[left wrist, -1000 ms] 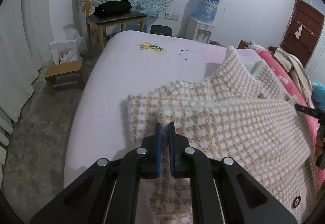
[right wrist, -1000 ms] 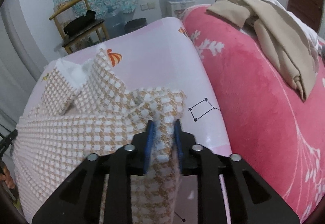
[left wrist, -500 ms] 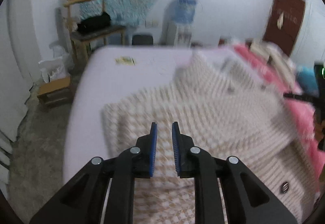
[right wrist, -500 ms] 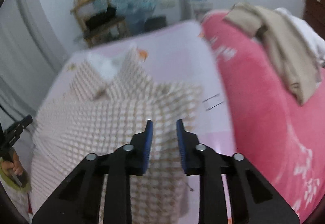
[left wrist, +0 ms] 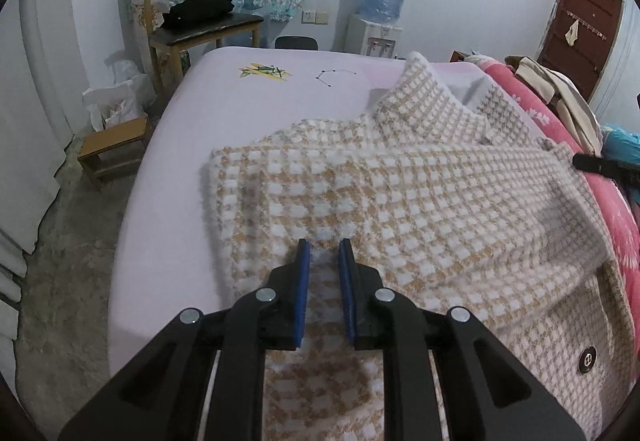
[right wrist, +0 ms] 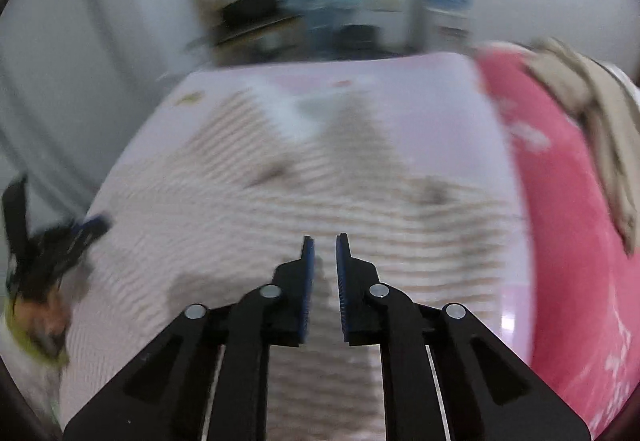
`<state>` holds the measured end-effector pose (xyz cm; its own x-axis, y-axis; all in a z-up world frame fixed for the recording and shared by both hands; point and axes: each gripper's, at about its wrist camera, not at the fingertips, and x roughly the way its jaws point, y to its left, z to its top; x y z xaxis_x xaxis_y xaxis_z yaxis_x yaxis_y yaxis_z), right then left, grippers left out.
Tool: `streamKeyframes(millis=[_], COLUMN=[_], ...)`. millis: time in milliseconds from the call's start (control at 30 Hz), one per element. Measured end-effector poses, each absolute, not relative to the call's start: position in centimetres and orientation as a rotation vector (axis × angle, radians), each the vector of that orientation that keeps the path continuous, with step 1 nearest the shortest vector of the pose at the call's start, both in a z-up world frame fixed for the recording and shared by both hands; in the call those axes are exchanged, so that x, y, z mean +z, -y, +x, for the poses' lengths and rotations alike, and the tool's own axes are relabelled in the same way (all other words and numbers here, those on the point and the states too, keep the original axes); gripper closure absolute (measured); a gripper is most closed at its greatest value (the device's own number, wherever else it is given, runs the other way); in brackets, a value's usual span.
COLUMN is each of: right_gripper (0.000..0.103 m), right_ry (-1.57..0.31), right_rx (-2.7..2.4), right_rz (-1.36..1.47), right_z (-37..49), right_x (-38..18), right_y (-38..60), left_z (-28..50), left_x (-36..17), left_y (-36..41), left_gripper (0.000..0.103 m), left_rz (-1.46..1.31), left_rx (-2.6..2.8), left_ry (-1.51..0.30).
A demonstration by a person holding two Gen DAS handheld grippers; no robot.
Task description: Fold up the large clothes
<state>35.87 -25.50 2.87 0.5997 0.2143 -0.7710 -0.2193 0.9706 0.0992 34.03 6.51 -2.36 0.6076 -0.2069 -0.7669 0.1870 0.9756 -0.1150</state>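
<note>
Right wrist view motion-blurred; checked coat (right wrist: 320, 201) pattern smeared, chair (right wrist: 240, 13) indistinct.

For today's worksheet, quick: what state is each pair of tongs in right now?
Left tongs: slightly open, empty, above the checked coat.
Right tongs: closing, nothing between them.

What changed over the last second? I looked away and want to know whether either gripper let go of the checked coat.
The right gripper let go of the coat fold it pinched; its empty jaws are closing again above it. The left gripper opened slightly, nothing held. The coat remains spread on the bed.
</note>
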Motion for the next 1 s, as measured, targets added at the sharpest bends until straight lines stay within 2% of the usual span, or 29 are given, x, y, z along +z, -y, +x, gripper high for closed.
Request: streamKeyframes(millis=[133, 400, 533, 667, 733, 767, 833, 867, 900, 1000], right_gripper=[0.087, 0.082, 0.067, 0.067, 0.065, 0.058, 0.053, 0.052, 0.051, 0.049], right_ry=[-1.007, -0.936, -0.994, -0.994, -0.976, -0.959, -0.939, -0.958, -0.982, -0.969], right_rx=[0.232, 0.364, 0.435, 0.372, 0.382, 0.4, 0.414, 0.407, 0.398, 0.361], right_rz=[-0.088, -0.017, -0.132, -0.17, -0.155, -0.154, -0.163, -0.169, -0.167, -0.176], right_z=[38.4, 36.4, 36.0, 35.7, 34.1, 32.7, 31.3, 31.2, 31.4, 31.3], right_x=[-2.0, 2.2, -0.2, -0.7, 0.7, 1.0, 1.2, 0.5, -0.4, -1.5], right_y=[23.1, 20.3, 15.4, 15.3, 15.3, 15.1, 14.8, 14.6, 14.3, 13.7], left_z=[34.0, 32.1, 33.1, 32.8, 31.5, 30.8, 30.1, 30.1, 30.4, 30.3], left_x=[-2.3, 0.3, -2.1, -1.1, 0.2, 0.6, 0.3, -0.3, -1.5, -1.6], left_y=[-6.7, -7.2, -6.2, -6.9, -7.1, -7.0, -6.7, -6.5, -6.2, -5.5], left_gripper=[0.088, 0.088, 0.083, 0.083, 0.08, 0.077, 0.066, 0.063, 0.062, 0.062], left_rz=[-0.027, -0.054, -0.03, -0.081, -0.051, -0.028, -0.001, 0.009, 0.021, 0.04], left_rx=[-0.233, -0.364, -0.339, -0.324, -0.335, -0.349, -0.346, -0.331, -0.3, -0.265], left_ry=[-0.896, -0.844, -0.956, -0.945, -0.892, -0.87, -0.876, -0.898, -0.94, -0.912])
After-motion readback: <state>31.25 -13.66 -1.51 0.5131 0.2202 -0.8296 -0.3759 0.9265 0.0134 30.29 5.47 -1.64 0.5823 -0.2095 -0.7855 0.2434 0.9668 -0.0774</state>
